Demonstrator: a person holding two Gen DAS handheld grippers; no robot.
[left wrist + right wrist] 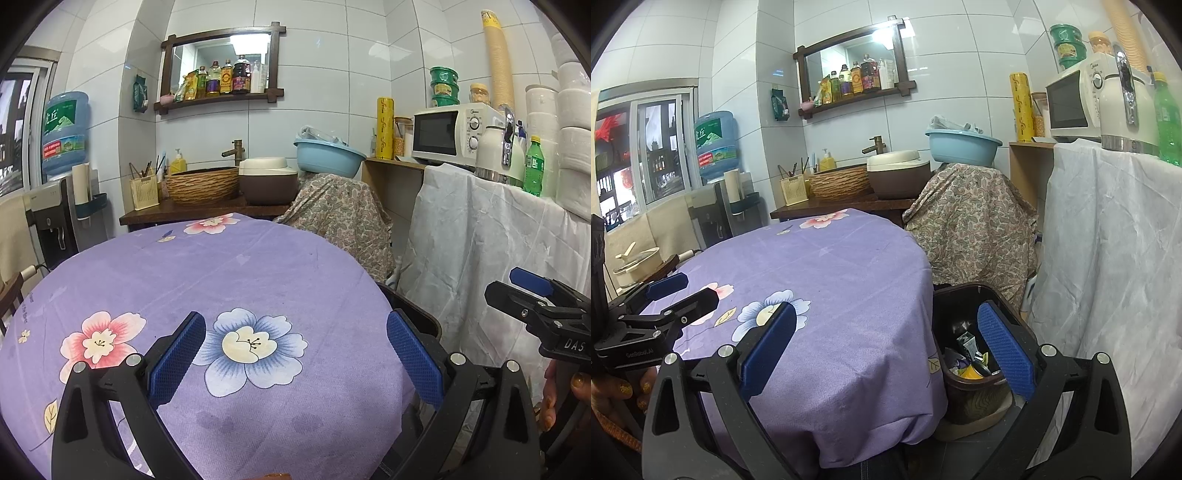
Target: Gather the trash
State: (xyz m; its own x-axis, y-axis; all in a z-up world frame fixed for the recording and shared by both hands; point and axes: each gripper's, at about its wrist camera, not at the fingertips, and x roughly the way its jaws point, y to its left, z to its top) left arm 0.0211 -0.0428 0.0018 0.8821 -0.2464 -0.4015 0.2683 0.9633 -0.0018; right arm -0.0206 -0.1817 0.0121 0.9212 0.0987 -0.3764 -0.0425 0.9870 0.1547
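I have both grippers spread wide and empty: my left gripper (295,354) hovers over the bare purple surface (229,266), my right gripper (886,350) straddles its edge. The trash (969,363) already sits in the dark bin (964,295) just ahead-right of the right gripper, which is nearer; I see none left to collect.
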